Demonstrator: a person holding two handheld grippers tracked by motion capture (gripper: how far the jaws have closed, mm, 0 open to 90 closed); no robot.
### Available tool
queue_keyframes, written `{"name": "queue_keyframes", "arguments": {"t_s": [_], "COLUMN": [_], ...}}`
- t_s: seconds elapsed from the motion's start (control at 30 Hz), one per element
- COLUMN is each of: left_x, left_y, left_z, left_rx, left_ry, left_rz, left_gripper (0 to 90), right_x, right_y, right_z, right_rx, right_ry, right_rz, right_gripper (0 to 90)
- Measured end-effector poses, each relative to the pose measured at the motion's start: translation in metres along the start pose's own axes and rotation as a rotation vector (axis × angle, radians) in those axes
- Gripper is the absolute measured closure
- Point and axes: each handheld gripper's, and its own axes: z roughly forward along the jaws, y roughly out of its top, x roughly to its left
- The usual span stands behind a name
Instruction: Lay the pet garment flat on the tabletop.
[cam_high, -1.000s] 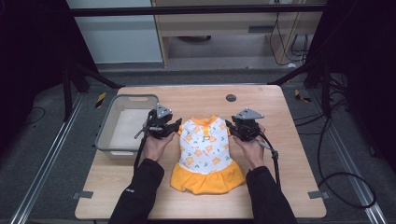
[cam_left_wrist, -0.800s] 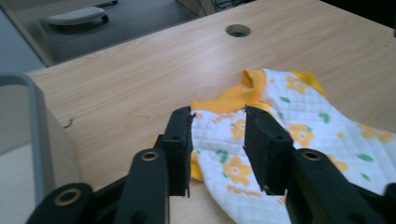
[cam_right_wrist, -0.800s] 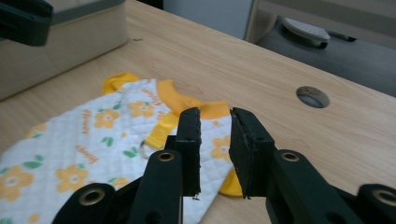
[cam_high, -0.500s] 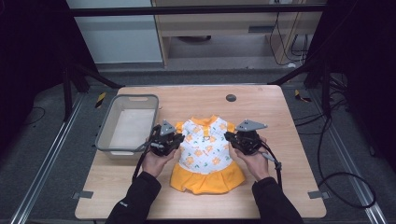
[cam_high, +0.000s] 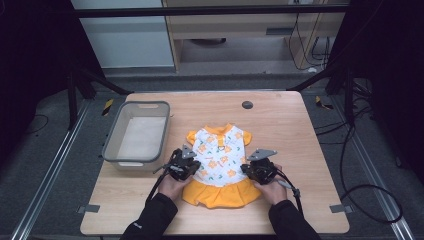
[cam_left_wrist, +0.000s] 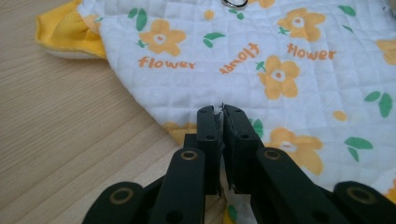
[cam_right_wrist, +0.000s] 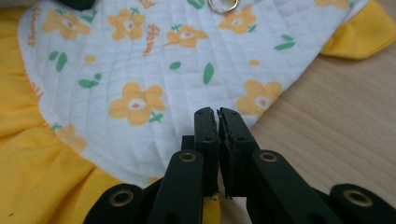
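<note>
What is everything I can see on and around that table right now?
Dress: one, white with orange flowers, yellow skirt and sleeves, flat at table centre.
Metal ring: one, silver, near the dress's neck.
Bin: one, grey, at the table's left side.
Table: one, light wood.
Round cap: one, dark, set in the table's far part.
Left gripper: one, black, jaws shut at the dress's left edge.
Right gripper: one, black, jaws shut at the dress's right edge.
Sleeves: two, black, at the near edge.
</note>
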Motion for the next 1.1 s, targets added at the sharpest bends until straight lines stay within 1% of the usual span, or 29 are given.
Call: {"name": "queue_keyframes", "arguments": {"t_s": [0.07,0.1,0.2,0.23,0.27,0.3,0.33,0.37,0.43,0.47,0.5,0.53,0.57,0.6,0.63,0.67,0.7,0.77,0.8,0.83,0.87,0.9,0.93,0.97,1.0,1.03,1.1], "left_x": [-0.001,-0.001,-0.003,-0.006,-0.006,-0.008,-0.008,-0.007,-0.005,-0.005,-0.004,-0.004,-0.003,-0.002,-0.003,-0.003,-0.003,-0.005,-0.005,-0.006,-0.007,-0.008,-0.008,-0.008,-0.008,-0.007,-0.004], "left_y": [-0.001,-0.002,-0.003,-0.006,-0.006,-0.005,-0.005,-0.005,-0.006,-0.005,-0.005,-0.005,-0.005,-0.004,-0.002,-0.002,-0.001,-0.001,-0.001,-0.003,-0.005,-0.011,-0.011,-0.017,-0.017,-0.024,-0.032], "left_z": [-0.001,-0.002,-0.003,-0.004,-0.004,-0.004,-0.004,-0.003,-0.003,-0.005,-0.007,-0.007,-0.009,-0.012,-0.022,-0.022,-0.033,-0.042,-0.042,-0.047,-0.052,-0.061,-0.061,-0.069,-0.069,-0.076,-0.083], "left_rx": [0.001,0.003,0.0,-0.008,-0.008,-0.009,-0.009,-0.011,-0.015,-0.016,-0.021,-0.021,-0.024,-0.032,-0.063,-0.063,-0.1,-0.119,-0.119,-0.127,-0.136,-0.15,-0.15,-0.162,-0.162,-0.174,-0.181], "left_ry": [-0.007,-0.014,-0.013,-0.006,-0.006,0.007,0.007,0.007,0.001,0.005,0.001,0.001,-0.006,-0.006,-0.018,-0.018,-0.029,-0.042,-0.042,-0.044,-0.049,-0.065,-0.065,-0.075,-0.075,-0.078,-0.074], "left_rz": [-0.007,-0.011,-0.006,0.001,0.001,0.007,0.007,0.003,-0.014,-0.018,-0.027,-0.027,-0.033,-0.034,-0.038,-0.038,-0.041,-0.039,-0.039,-0.031,-0.026,-0.027,-0.027,-0.014,-0.014,-0.015,-0.024], "left_gripper": [85.0,84.9,84.8,84.6,84.5,83.6,81.9,81.9,79.0,77.0,74.3,72.6,72.6,71.8,70.0,69.3,68.5,66.1,65.0,63.9,63.9,61.1,60.0,58.9,57.3,55.9,51.8], "right_x": [0.002,0.003,0.005,0.007,0.007,0.009,0.009,0.009,0.009,0.009,0.009,0.009,0.009,0.009,0.008,0.008,0.006,0.004,0.003,0.002,0.002,0.0,0.0,-0.002,-0.002,-0.005,-0.009], "right_y": [-0.003,-0.004,-0.007,-0.011,-0.011,-0.013,-0.013,-0.013,-0.012,-0.012,-0.012,-0.012,-0.012,-0.012,-0.01,-0.01,-0.009,-0.008,-0.008,-0.008,-0.008,-0.009,-0.009,-0.011,-0.011,-0.014,-0.018], "right_z": [0.0,-0.002,-0.004,-0.007,-0.007,-0.009,-0.009,-0.009,-0.007,-0.007,-0.007,-0.007,-0.007,-0.008,-0.013,-0.013,-0.019,-0.027,-0.031,-0.035,-0.035,-0.043,-0.043,-0.05,-0.05,-0.057,-0.063], "right_rx": [0.006,0.009,0.009,0.004,0.004,-0.002,-0.002,-0.002,-0.006,-0.007,-0.006,-0.006,-0.008,-0.011,-0.028,-0.028,-0.064,-0.095,-0.113,-0.127,-0.127,-0.152,-0.152,-0.166,-0.166,-0.174,-0.184], "right_ry": [-0.001,0.002,0.01,0.018,0.018,0.012,0.012,0.01,0.007,0.003,-0.001,-0.001,-0.002,-0.004,-0.004,-0.004,-0.005,-0.004,-0.007,-0.011,-0.011,-0.025,-0.025,-0.035,-0.035,-0.062,-0.08], "right_rz": [-0.004,0.006,0.017,0.025,0.025,0.015,0.015,0.012,0.017,0.014,0.01,0.01,0.002,-0.001,0.003,0.003,0.019,0.04,0.05,0.056,0.056,0.062,0.062,0.073,0.073,0.064,0.079], "right_gripper": [86.4,86.5,86.7,86.6,86.6,86.6,86.6,86.4,85.6,85.2,84.3,84.3,82.6,81.0,79.4,79.4,78.3,76.5,75.0,73.0,73.0,69.9,69.9,64.3,64.3,59.9,55.2]}}
